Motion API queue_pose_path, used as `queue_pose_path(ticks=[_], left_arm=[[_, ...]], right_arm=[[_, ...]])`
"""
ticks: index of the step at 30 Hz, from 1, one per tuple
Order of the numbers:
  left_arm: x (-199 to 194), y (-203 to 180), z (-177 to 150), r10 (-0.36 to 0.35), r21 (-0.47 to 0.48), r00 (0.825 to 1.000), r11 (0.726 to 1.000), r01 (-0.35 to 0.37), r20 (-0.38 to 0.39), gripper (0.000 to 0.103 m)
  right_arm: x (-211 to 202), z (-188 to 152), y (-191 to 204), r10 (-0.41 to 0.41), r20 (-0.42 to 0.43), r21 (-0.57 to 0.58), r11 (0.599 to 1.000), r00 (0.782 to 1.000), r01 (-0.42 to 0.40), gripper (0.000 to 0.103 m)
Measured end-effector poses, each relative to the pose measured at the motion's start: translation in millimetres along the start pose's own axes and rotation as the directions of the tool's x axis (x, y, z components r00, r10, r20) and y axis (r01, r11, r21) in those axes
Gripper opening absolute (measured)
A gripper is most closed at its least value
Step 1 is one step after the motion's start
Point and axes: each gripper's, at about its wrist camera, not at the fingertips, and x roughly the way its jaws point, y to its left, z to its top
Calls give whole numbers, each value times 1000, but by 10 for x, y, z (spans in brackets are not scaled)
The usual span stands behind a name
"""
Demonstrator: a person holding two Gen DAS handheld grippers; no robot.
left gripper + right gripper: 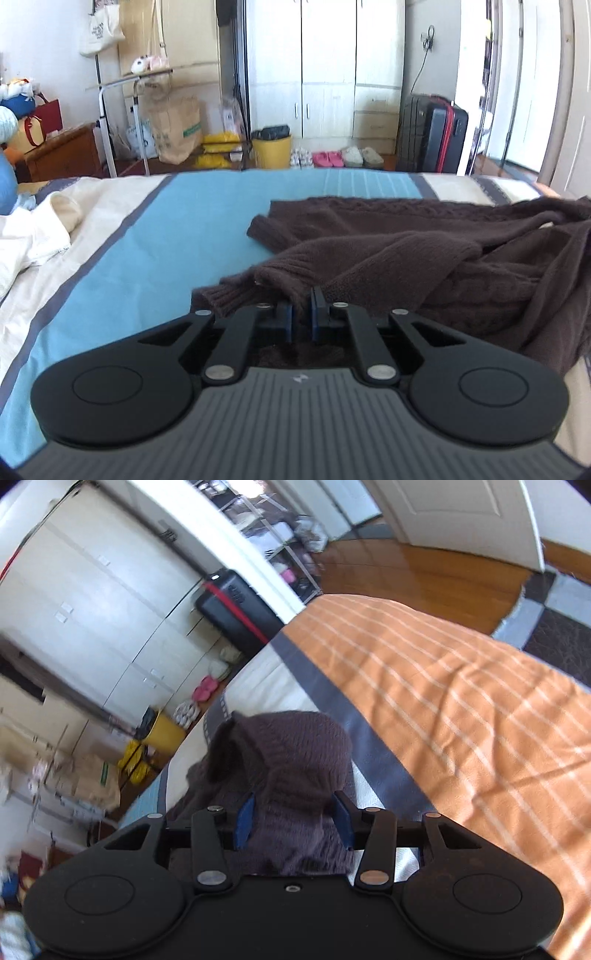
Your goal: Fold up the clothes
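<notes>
While left gripper (302, 308) pinches sweater (424, 254), right gripper (293, 821) gapes.

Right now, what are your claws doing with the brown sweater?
Left claw shut on sweater edge. Right claw open, knit between, not pinched. Nothing in the way.

The left wrist view sits low over the bed (155, 236), close behind its gripper (302, 314), facing level-on across to the wardrobe (325, 66). The right wrist view is rolled sideways, close above the sweater (295, 760), facing the bed's edge. Both share the sweater, wardrobe, suitcase (432, 133) and yellow bin (271, 151).
</notes>
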Motion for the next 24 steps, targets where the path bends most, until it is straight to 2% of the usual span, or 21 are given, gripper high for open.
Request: queue_pose_path(ticks=[2, 4, 6, 8, 10, 13, 16, 19, 20, 24], left_arm=[[-106, 77, 16, -55, -72, 998, 996, 55, 4, 8], [-295, 120, 38, -153, -111, 987, 981, 158, 53, 9], [-539, 17, 46, -186, -45, 974, 980, 192, 126, 13], [-683, -142, 31, -204, 44, 968, 979, 199, 148, 29], [-631, -281, -61, -236, 74, 967, 971, 229, 100, 41], [-535, -486, -207, -281, 110, 959, 954, 278, 20, 41], [-357, -716, -351, -287, 180, 955, 938, 295, -70, 41], [-274, -905, -404, -270, 249, 960, 927, 281, -81, 44], [-246, -927, -391, -274, 246, 958, 926, 288, -88, 48], [-140, -914, -370, -325, 179, 932, 919, 351, -160, 48]], right_arm=[[-52, -70, 3, -31, -13, -53, 998, 999, 30, 60], [-36, -116, -58, -78, -31, -63, 995, 996, 76, 60], [-19, -148, -145, -116, -43, -53, 992, 992, 113, 60], [1, -156, -185, -115, -56, -47, 993, 992, 113, 60], [18, -150, -192, -92, -71, -47, 995, 993, 88, 60], [75, -163, -145, -50, -108, -67, 997, 993, 43, 61], [133, -205, -78, -10, -151, -88, 996, 989, -3, 61], [189, -247, -1, 5, -171, -117, 993, 985, -25, 61], [206, -256, 17, 4, -174, -128, 991, 985, -27, 61], [272, -262, 10, -9, -176, -135, 991, 984, -15, 63]])
